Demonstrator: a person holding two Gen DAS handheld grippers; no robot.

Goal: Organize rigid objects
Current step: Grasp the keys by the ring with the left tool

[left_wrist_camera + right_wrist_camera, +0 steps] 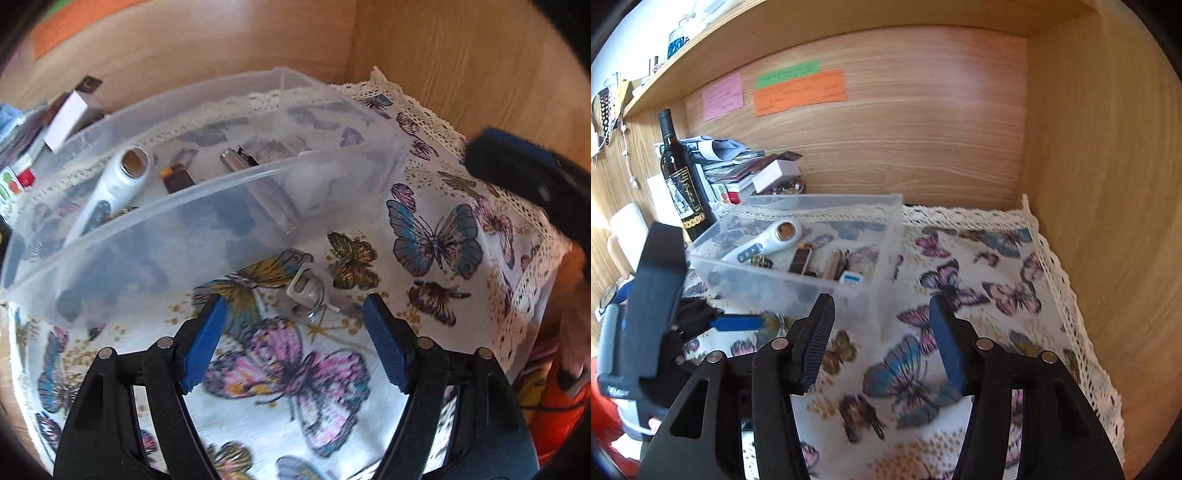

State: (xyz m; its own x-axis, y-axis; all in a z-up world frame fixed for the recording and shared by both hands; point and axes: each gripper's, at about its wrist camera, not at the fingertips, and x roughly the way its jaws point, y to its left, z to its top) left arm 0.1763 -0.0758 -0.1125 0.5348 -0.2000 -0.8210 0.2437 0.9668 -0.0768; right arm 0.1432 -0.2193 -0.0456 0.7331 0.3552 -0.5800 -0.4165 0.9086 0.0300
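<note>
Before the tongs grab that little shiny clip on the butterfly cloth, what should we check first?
1. Left tongs open: ok.
2. Left tongs holding nothing: ok.
3. Metal clip lies between the left fingers, ahead of their tips: ok.
4. Clear box close beside the clip; touching or not: cannot tell.
5. Right tongs open, away from the clip: ok.
6. Room left in the box: ok.

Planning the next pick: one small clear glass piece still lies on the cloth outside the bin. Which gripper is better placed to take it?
Left. The left gripper is open with the glass piece just ahead between its fingers, beside the clear bin. The right gripper, also open, faces bare butterfly cloth.
</note>
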